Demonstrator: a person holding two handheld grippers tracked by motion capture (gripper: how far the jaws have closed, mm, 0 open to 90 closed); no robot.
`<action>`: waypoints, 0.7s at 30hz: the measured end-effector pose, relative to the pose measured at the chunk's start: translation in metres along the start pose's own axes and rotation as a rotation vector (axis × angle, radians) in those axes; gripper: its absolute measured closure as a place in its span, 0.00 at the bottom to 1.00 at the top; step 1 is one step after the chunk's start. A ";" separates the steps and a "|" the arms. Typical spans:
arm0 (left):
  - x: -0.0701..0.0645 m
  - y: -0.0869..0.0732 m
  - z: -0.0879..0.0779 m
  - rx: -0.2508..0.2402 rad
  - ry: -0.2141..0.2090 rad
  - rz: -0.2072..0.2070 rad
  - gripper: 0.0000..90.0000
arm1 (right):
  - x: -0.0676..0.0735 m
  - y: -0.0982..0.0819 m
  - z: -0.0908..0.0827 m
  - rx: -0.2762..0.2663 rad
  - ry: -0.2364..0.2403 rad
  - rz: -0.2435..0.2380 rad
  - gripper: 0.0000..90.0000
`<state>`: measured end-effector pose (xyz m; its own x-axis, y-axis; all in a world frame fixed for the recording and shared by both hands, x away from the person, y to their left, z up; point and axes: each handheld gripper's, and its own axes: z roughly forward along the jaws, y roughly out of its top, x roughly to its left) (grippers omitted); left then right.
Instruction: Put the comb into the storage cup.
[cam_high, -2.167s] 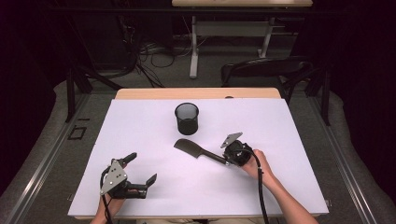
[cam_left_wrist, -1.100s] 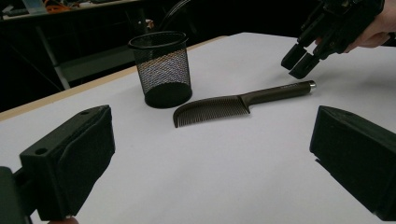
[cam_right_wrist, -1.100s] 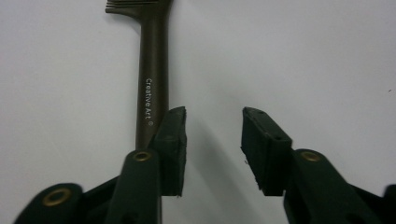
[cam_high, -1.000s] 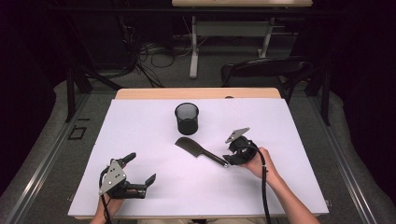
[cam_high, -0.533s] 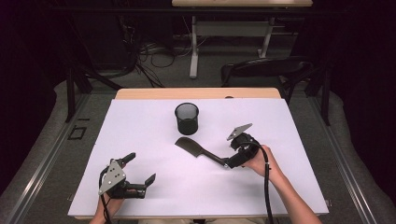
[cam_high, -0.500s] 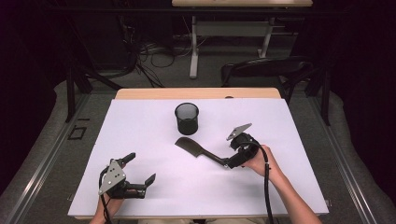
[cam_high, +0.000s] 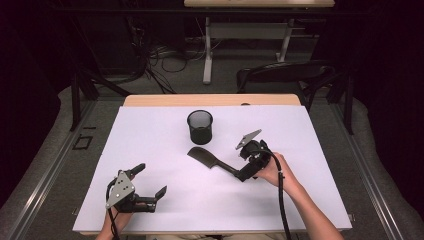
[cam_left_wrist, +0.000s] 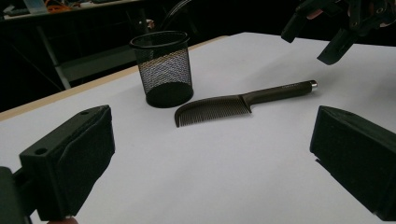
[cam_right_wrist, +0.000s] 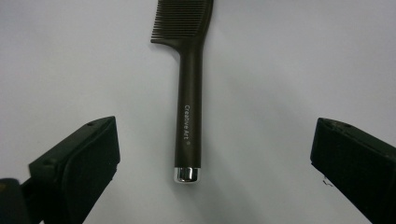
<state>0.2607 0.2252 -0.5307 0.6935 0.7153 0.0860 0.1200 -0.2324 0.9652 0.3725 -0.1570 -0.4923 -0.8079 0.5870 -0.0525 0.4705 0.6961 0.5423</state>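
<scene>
While the comb (cam_high: 206, 158) lies flat mid-tabletop (cam_high: 150, 130), the right gripper (cam_high: 246, 173) hangs over its handle, fingers released. Near the front-left corner, the left gripper (cam_high: 150, 186) also gapes, empty.

A dark brown handled comb (cam_high: 207, 159) lies flat on the white surface (cam_high: 150, 135) near its middle, teeth end just beside an upright black mesh cup (cam_high: 200, 126), chrome-capped handle marked "CreativeArt" angled toward the near right corner.

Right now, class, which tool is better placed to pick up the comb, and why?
The right tool: it is open over the comb handle, jaws either side. The left tool sits far off, near the table's front edge.
</scene>
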 end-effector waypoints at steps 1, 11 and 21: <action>0.000 0.000 0.000 -0.003 0.003 0.002 0.00 | -0.001 0.001 0.001 -0.001 0.000 -0.015 0.00; -0.001 0.000 0.001 0.003 0.003 0.011 0.00 | 0.005 0.015 0.001 0.036 0.009 -0.047 0.00; -0.002 0.000 0.000 0.007 0.005 0.018 0.00 | 0.004 0.026 0.011 0.070 0.025 -0.051 0.00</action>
<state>0.2594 0.2232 -0.5305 0.6921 0.7143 0.1043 0.1128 -0.2496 0.9617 0.3852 -0.1318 -0.4872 -0.8396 0.5401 -0.0573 0.4513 0.7524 0.4798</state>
